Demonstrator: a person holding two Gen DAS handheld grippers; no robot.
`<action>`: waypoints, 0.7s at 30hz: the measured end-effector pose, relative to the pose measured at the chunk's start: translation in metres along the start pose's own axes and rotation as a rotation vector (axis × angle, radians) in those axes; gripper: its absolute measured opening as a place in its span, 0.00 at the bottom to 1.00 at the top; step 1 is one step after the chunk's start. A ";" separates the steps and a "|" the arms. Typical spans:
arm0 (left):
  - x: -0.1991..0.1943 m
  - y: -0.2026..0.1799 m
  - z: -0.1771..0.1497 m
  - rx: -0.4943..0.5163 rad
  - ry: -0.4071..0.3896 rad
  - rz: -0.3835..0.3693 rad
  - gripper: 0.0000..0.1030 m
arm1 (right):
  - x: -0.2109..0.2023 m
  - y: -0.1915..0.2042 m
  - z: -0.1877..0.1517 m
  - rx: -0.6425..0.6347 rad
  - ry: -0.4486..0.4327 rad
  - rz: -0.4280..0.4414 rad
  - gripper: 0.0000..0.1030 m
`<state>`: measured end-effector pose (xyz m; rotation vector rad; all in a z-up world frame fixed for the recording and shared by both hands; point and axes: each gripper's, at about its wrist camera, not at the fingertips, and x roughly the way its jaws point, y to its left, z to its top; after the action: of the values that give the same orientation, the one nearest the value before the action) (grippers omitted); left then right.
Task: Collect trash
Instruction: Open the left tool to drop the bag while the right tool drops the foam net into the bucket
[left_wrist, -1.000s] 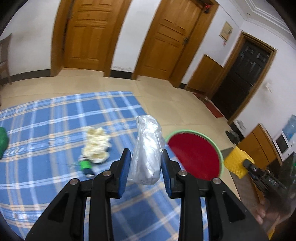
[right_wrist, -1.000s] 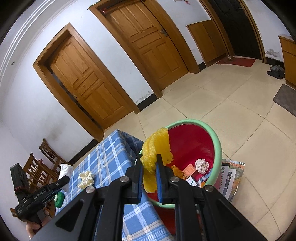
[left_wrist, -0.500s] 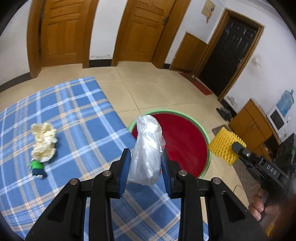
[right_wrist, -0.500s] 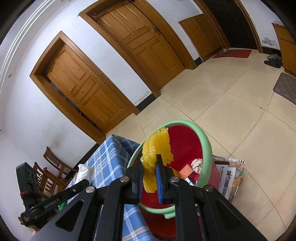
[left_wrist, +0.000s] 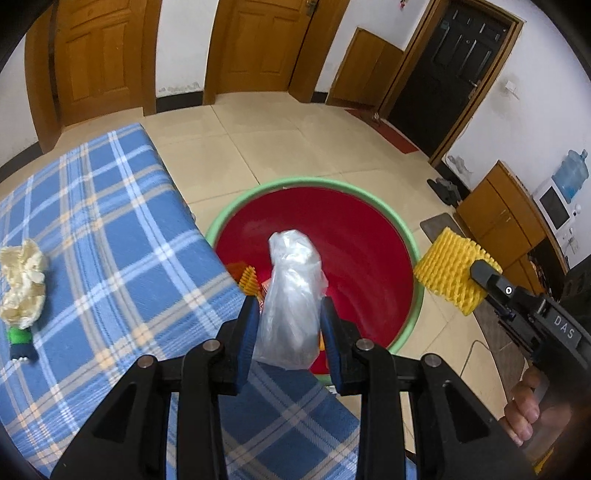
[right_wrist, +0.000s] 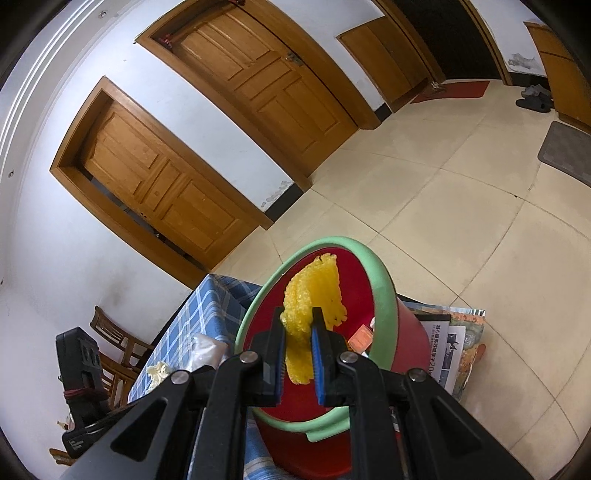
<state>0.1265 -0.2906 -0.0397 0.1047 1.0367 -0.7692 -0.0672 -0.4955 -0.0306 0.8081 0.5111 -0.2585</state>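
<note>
Red bin (left_wrist: 369, 236), green-rimmed, stands beside the plaid table (left_wrist: 92, 221). Left gripper (left_wrist: 290, 334) clamps a clear plastic bag (left_wrist: 291, 295) over its mouth; right gripper (right_wrist: 298, 343) pinches yellow foam netting (right_wrist: 314, 291), both poised for dropping in.

left tongs (left_wrist: 290, 325) clamped on clear plastic bag (left_wrist: 291, 295); right tongs (right_wrist: 298, 332) pinching yellow foam net (right_wrist: 314, 295).
</note>
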 end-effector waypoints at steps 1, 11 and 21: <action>0.002 0.000 0.001 0.001 0.005 0.005 0.31 | 0.001 -0.002 0.001 0.003 0.001 -0.001 0.14; 0.002 -0.003 -0.003 -0.014 0.009 0.036 0.33 | 0.003 -0.002 0.001 0.004 0.007 -0.002 0.14; -0.023 0.014 -0.017 -0.062 -0.018 0.047 0.33 | 0.015 0.004 0.005 -0.024 0.017 -0.015 0.14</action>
<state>0.1166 -0.2611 -0.0341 0.0685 1.0366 -0.6937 -0.0514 -0.4970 -0.0333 0.7838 0.5354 -0.2592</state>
